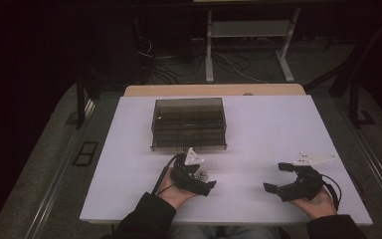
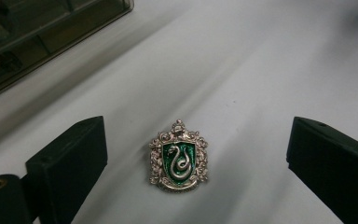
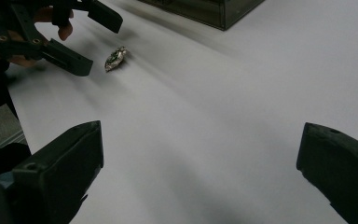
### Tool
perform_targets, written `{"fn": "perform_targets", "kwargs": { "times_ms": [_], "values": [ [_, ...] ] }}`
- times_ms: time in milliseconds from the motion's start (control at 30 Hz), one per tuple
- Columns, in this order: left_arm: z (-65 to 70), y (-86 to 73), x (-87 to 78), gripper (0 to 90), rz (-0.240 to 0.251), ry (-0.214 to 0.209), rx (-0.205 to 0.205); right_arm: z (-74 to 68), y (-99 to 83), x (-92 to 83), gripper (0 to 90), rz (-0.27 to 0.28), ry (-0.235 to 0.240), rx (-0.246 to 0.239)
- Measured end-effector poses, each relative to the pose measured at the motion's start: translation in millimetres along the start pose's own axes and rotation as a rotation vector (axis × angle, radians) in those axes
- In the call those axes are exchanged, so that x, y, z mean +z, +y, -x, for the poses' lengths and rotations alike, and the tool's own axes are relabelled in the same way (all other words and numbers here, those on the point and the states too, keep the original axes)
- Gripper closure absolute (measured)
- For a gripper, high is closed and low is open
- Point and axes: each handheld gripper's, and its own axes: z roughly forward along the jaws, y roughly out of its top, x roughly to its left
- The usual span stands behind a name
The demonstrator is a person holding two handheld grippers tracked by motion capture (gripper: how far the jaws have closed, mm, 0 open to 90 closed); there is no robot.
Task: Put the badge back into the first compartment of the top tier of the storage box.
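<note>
- I'm watching the left gripper (image 1: 203,175) hovering near the table's near-left middle, the hand (image 1: 171,191) wrapping it from below, forearm in a dark sleeve (image 1: 144,219) coming in from the near edge.
- Its jaws are standing wide apart and gripping nothing; in the left gripper view they're sitting either side of a badge (image 2: 179,156), not touching it.
- The badge is lying flat on the white table (image 1: 268,124), a silver crest with a green shield and a snake on it; in the high view it's showing as a small glint (image 1: 202,175) between the left jaws, just near of the box.
- A smoky see-through box (image 1: 189,123) is sitting far of the left gripper, lid looking closed, dividers inside; contents too dark for me to tell.
- The right gripper (image 1: 278,177) is hanging over the near-right of the table, well apart from the badge, the hand (image 1: 321,201) cupping it from the near side, jaws pointing left.
- Its jaws are also spreading wide with nothing between them but bare table in the right gripper view.
- In that same view I'm seeing the left gripper (image 3: 84,44) farther off at top left, badge (image 3: 115,58) tilted-looking beside its lower jaw, box corner (image 3: 214,11) beyond.
</note>
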Motion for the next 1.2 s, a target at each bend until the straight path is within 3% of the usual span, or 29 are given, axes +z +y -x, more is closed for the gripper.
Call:
{"fn": "perform_targets", "kwargs": {
  "times_ms": [600, 1200],
  "values": [
    [-0.2, -4.3, 4.5, 36.4, -0.016, 0.046, -0.005, 0.1, 0.2, -0.3, 0.3, 0.002, 0.004, -0.002],
    [5.1, -6.3, 10.2, 51.1, -0.028, 0.113, 0.012, 0.3, 0.1, -0.7, 0.3, 0.0, 0.003, -0.005]
  ]
}}
